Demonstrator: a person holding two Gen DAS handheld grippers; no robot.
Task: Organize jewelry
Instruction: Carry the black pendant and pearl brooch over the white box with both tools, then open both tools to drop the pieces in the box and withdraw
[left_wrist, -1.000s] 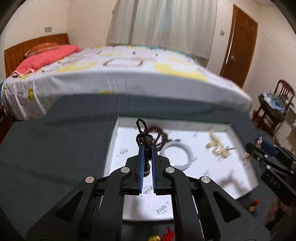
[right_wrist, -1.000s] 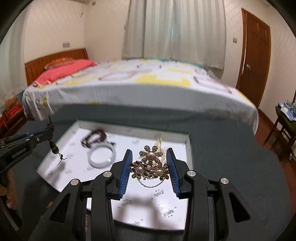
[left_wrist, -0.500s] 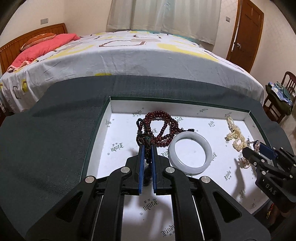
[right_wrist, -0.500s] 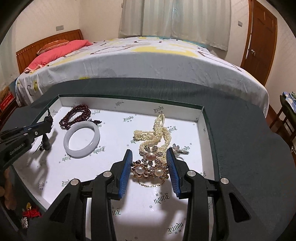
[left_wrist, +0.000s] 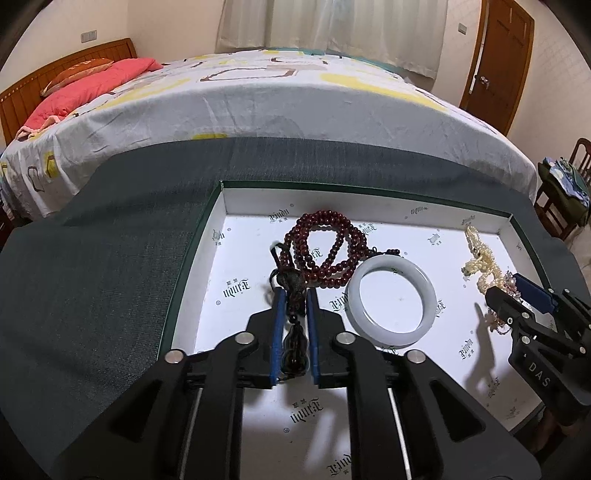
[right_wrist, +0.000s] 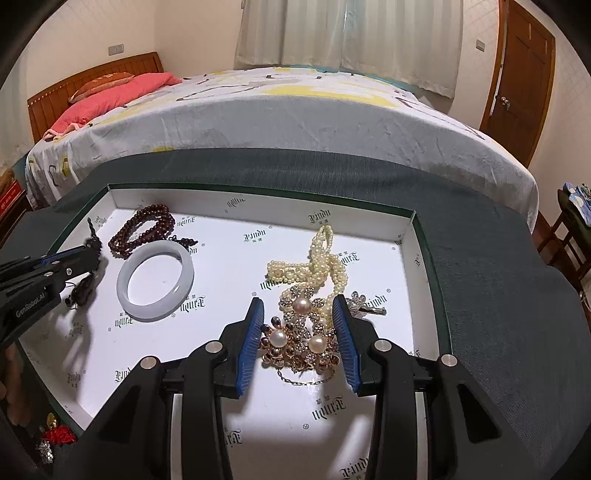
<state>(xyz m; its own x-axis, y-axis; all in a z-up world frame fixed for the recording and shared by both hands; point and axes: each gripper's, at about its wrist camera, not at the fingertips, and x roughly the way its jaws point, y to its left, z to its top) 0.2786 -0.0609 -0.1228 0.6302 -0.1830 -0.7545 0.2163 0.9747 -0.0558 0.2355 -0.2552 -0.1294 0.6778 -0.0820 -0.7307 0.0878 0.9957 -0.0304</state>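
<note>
white-lined tray (right_wrist: 402, 254): left gripper (left_wrist: 293, 295) jaws opening around dark corded pendant (left_wrist: 294, 343), tray's left; right gripper (right_wrist: 300, 306) clenched on pearl flower brooch (right_wrist: 301, 339), near right.

A bed (left_wrist: 295, 103) with a white sheet patterned in yellow and grey fills the far side of the room. A red pillow (right_wrist: 122, 90) lies at its left end against a wooden headboard (right_wrist: 92, 72). Pale curtains (right_wrist: 351, 33) hang on the far wall. A brown wooden door (left_wrist: 504, 62) stands closed at the far right. A wooden chair (left_wrist: 565, 192) at the right edge carries folded cloth. A dark grey cloth (left_wrist: 92, 277) covers the near surface.
</note>
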